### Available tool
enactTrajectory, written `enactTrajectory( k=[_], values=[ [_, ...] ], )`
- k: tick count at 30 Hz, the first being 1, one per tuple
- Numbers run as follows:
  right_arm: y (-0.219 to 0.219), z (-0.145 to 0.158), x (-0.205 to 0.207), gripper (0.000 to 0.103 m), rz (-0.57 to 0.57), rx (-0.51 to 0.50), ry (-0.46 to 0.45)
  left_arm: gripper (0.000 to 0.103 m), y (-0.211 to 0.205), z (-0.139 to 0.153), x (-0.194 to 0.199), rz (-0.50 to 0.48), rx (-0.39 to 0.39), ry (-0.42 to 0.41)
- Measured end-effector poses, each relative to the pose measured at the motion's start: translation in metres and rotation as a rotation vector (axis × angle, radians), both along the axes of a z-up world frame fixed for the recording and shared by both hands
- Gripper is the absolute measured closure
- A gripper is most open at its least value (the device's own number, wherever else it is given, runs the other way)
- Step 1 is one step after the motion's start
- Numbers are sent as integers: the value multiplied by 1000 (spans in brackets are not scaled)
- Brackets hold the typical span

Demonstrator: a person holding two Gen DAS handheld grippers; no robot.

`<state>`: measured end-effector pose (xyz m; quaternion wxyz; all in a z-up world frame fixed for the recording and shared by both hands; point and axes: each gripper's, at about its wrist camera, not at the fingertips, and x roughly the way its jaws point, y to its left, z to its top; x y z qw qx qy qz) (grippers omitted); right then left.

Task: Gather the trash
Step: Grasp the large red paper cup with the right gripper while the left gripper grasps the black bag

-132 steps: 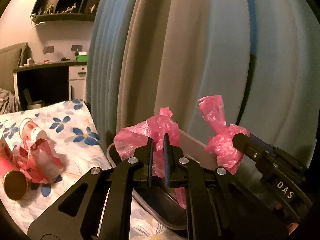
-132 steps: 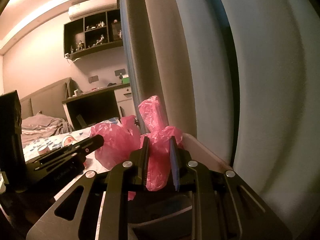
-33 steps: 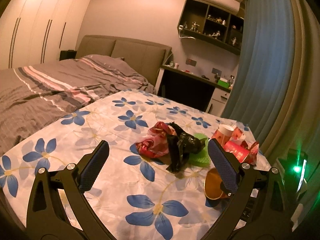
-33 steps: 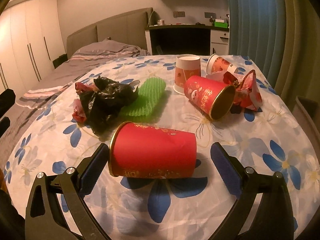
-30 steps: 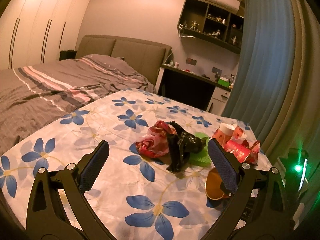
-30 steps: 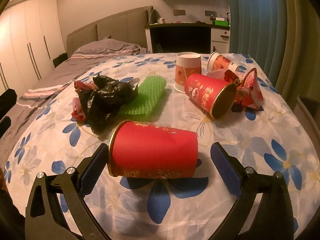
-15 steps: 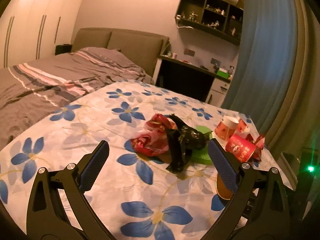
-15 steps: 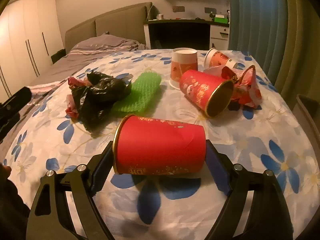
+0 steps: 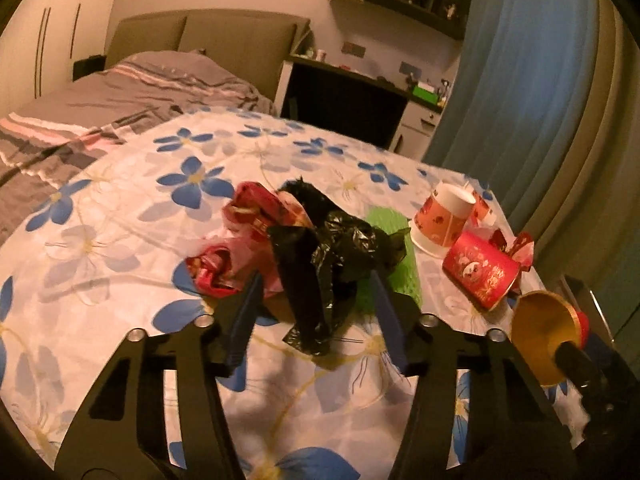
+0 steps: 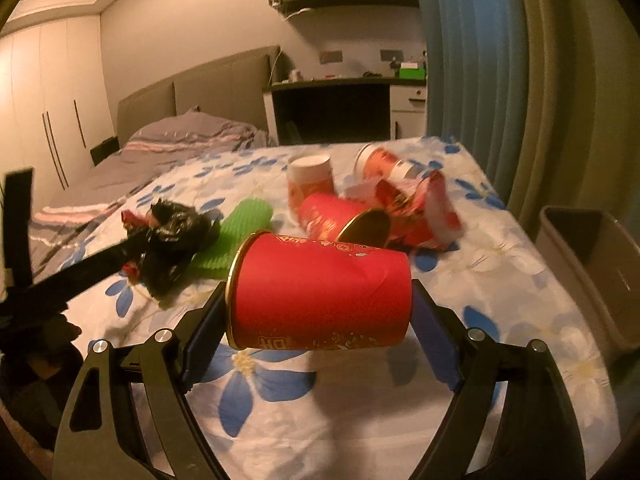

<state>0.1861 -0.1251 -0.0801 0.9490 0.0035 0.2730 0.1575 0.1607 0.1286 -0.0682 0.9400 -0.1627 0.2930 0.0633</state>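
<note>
On the blue-flowered tablecloth (image 9: 120,216) lies trash. A crumpled black plastic bag (image 9: 328,256) sits between the fingers of my left gripper (image 9: 316,320), which is partly closed around it; contact is unclear. A red-pink wrapper (image 9: 236,248) touches the bag. My right gripper (image 10: 320,320) is shut on a red paper cup (image 10: 320,292), held sideways above the cloth. That cup shows at the right in the left wrist view (image 9: 548,340).
A green foam net (image 10: 240,232), another lying red cup (image 10: 340,220), an upturned white-and-red cup (image 10: 312,180), a further cup (image 10: 380,164) and a torn red wrapper (image 10: 424,212) lie beyond. A grey bin (image 10: 592,264) stands off the table's right edge.
Both grippers left the pink bag at the bin and came to the table. My right gripper closed on the red cup and lifted it. My left gripper advanced and narrowed around the black bag.
</note>
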Motion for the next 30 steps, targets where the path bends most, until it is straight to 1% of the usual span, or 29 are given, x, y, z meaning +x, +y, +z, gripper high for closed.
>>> enactTrajectory(
  k=[2, 3, 5, 6, 8, 11, 16, 21, 30],
  values=[
    [-7, 2, 0, 20, -7, 14, -8, 65, -1, -3, 5, -10, -1, 17],
    [-10, 3, -1, 20, -10, 20, -10, 68, -1, -4, 6, -13, -1, 22],
    [-16, 4, -2, 20, -15, 31, -12, 78, -3, -5, 8, -23, 4, 31],
    [-18, 5, -2, 20, -18, 36, -13, 81, -5, -6, 8, -28, 4, 33],
    [-22, 5, -3, 20, -25, 44, -16, 95, -6, -6, 9, -32, 12, 35],
    [-30, 7, -5, 20, -33, 53, -22, 103, -8, -3, 6, -32, 12, 24],
    [-41, 11, -9, 20, -44, 62, -35, 103, -12, 11, -3, -37, -4, -32],
    [-51, 15, -13, 20, -57, 74, -50, 103, -27, 42, -19, -72, 28, -123],
    [-72, 20, -23, 20, -86, 90, -77, 103, -53, 80, -39, -121, 53, -230]
  ],
)
